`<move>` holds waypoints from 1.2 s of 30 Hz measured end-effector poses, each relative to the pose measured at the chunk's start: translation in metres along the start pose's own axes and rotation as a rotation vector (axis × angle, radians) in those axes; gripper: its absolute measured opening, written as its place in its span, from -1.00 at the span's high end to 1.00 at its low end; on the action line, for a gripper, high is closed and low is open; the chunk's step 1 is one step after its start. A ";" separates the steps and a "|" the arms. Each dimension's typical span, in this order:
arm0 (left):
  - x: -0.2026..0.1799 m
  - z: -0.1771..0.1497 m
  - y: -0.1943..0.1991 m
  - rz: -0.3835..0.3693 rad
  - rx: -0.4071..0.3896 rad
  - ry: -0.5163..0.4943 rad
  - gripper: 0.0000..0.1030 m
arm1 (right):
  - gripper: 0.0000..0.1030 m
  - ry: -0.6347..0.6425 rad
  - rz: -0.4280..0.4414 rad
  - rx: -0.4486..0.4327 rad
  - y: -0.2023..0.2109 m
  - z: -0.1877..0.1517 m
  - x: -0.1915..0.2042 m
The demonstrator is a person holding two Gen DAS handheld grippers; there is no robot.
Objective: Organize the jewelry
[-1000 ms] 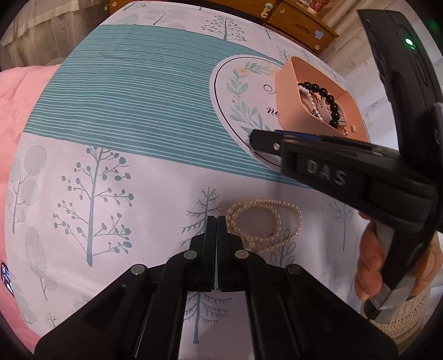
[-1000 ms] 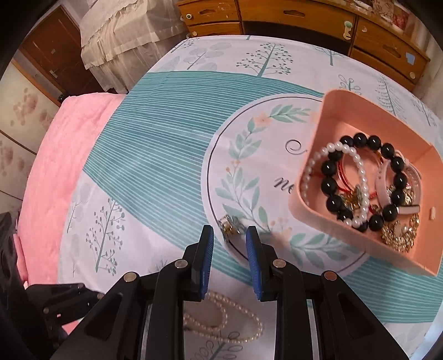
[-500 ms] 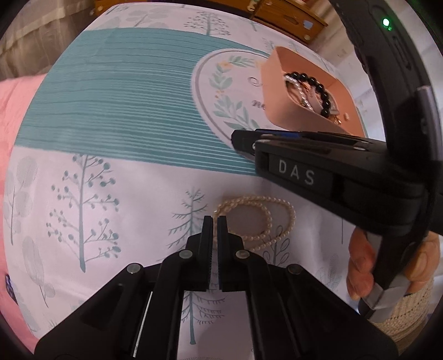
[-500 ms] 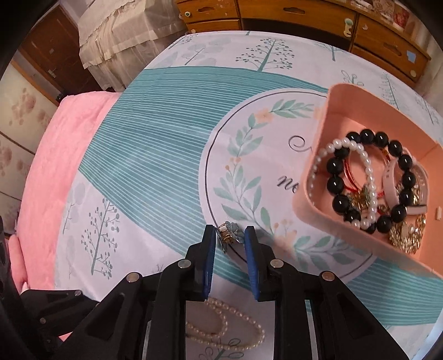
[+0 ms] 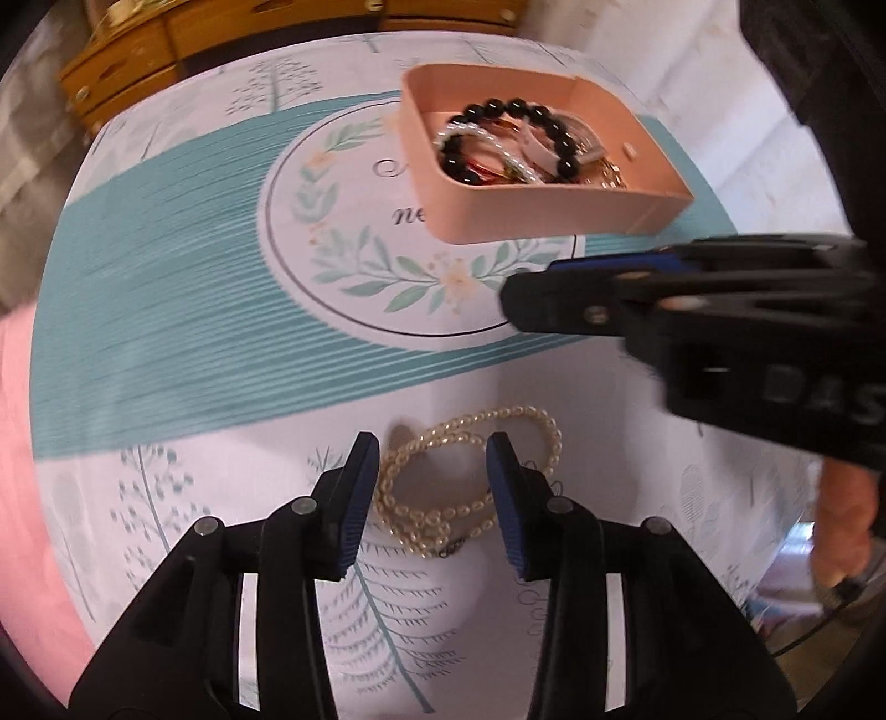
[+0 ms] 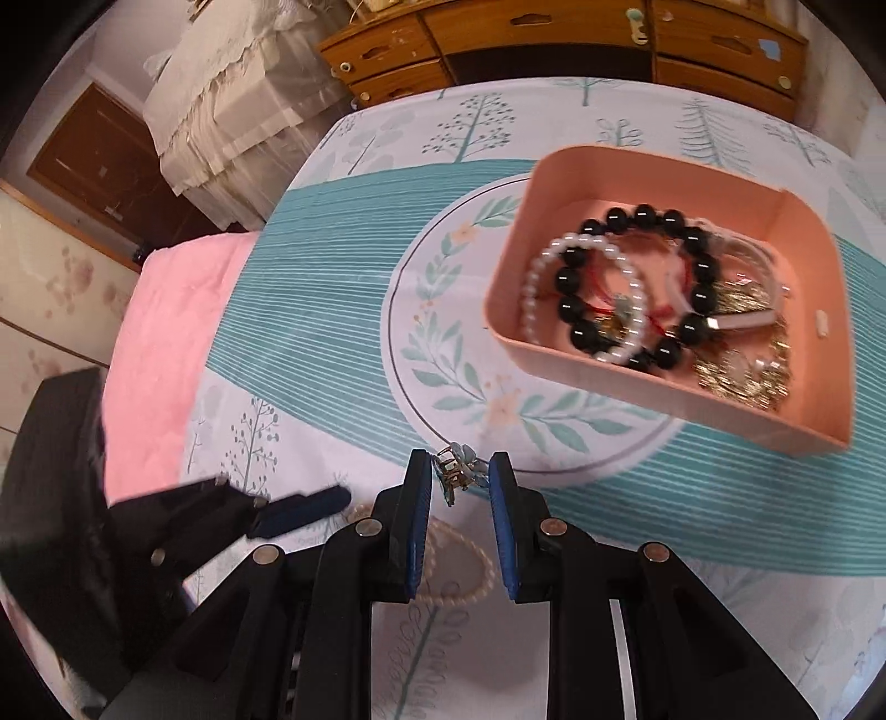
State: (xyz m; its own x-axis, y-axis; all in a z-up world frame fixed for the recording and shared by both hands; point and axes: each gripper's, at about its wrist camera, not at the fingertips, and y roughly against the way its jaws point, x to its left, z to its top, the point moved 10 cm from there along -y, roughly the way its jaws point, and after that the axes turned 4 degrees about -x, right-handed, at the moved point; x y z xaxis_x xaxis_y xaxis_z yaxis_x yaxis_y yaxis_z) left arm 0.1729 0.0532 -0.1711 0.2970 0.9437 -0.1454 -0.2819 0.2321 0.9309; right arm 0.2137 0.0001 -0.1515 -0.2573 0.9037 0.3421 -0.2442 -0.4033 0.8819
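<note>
A cream pearl necklace (image 5: 470,423) lies coiled on the tree-print tablecloth (image 5: 166,310). My left gripper (image 5: 434,459) hangs over it with its jaws opening; the beads lie between the blue pads, untouched. My right gripper (image 6: 460,471) is shut on a small blue-and-gold ornament (image 6: 454,468), held at its fingertips just above the cloth. The pink box (image 6: 664,410) to its upper right holds a black bead bracelet (image 6: 637,213), a white pearl bracelet and gold chains. Seen from the left wrist, the right gripper (image 5: 531,288) is in front of the box (image 5: 542,210). From the right wrist, the necklace (image 6: 476,559) and left gripper (image 6: 282,501) show.
Wooden drawers (image 6: 554,39) stand behind the table. A pink blanket (image 6: 166,332) lies off the left edge, with lace-covered furniture (image 6: 221,111) beyond it. A person's hand (image 5: 841,520) grips the right tool's handle at the right.
My left jaws went from shut to apart and swung over the pearl necklace. The right gripper closed on the small ornament and carried it up off the cloth, nearer the box.
</note>
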 end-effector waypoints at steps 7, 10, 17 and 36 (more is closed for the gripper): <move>0.004 0.003 -0.011 0.009 0.059 -0.096 0.28 | 0.59 -0.014 -0.006 -0.015 0.023 -0.008 -0.016; 0.005 0.003 -0.016 -0.003 0.084 -0.127 0.34 | 0.59 -0.026 -0.001 -0.012 0.025 -0.011 -0.020; 0.004 0.006 -0.022 -0.021 0.122 -0.190 0.57 | 0.59 -0.040 0.002 -0.008 0.021 -0.010 -0.020; 0.030 0.015 0.020 -0.024 0.004 0.057 0.95 | 0.60 -0.039 0.001 -0.047 0.035 -0.012 -0.020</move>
State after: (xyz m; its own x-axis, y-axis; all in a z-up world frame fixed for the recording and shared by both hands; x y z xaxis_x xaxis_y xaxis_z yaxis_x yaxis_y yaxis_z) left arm 0.1901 0.0826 -0.1517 0.2511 0.9498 -0.1868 -0.2718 0.2544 0.9281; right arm 0.1992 -0.0342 -0.1317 -0.2215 0.9078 0.3563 -0.2879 -0.4099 0.8655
